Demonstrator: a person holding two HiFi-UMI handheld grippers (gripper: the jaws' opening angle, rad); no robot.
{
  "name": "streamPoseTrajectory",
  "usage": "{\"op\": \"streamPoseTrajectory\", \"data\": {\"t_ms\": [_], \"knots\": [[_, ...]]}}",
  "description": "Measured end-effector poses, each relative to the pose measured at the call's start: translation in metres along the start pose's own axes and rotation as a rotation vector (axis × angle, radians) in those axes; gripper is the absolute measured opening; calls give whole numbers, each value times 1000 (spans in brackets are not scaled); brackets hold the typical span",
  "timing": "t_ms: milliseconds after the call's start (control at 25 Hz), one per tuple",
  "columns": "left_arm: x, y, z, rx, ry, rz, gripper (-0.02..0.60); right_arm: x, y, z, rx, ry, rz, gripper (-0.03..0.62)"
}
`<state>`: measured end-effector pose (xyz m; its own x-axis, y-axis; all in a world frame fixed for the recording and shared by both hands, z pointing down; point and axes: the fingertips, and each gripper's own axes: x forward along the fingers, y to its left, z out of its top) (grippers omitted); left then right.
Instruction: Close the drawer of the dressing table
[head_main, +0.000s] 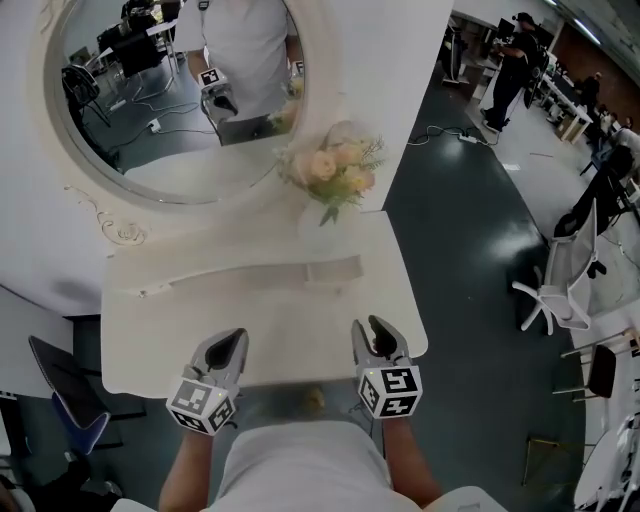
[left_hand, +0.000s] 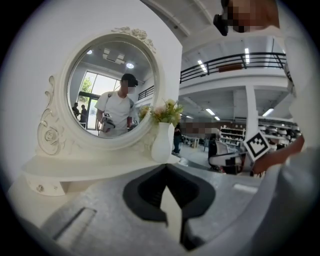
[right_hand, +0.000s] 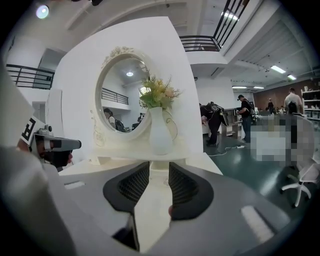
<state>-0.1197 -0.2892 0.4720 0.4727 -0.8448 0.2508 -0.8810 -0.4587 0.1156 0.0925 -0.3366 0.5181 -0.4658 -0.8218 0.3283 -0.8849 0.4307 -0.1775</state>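
Observation:
The white dressing table (head_main: 160, 330) carries a round mirror (head_main: 180, 90) and a white vase of flowers (head_main: 330, 170). Its drawer (head_main: 285, 400) stands pulled out below the front edge, between my two grippers, with a small yellowish thing inside. My left gripper (head_main: 228, 345) (left_hand: 166, 167) rests over the front edge at the left, its tips together and holding nothing. My right gripper (head_main: 375, 335) (right_hand: 159, 172) is over the front edge at the right, with a narrow gap between its pads and nothing in it. Both point toward the mirror.
A low raised shelf (head_main: 250, 272) runs along the back of the table top. A blue chair (head_main: 70, 410) stands at the left, a white office chair (head_main: 560, 290) at the right. A cable (head_main: 440, 135) lies on the dark floor. People (head_main: 515, 50) stand far behind.

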Motion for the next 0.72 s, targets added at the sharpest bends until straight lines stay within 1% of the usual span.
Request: {"op": "streamPoseTrajectory", "data": {"t_ms": [240, 440, 720], "knots": [[13, 13, -3, -6, 14, 21, -2, 16, -5, -2, 17, 24, 15, 107], [21, 20, -12, -30, 37, 3, -2, 29, -8, -7, 1, 53, 3, 107], [39, 37, -22, -53, 57, -15, -2, 51, -13, -17, 16, 80, -22, 107]]}}
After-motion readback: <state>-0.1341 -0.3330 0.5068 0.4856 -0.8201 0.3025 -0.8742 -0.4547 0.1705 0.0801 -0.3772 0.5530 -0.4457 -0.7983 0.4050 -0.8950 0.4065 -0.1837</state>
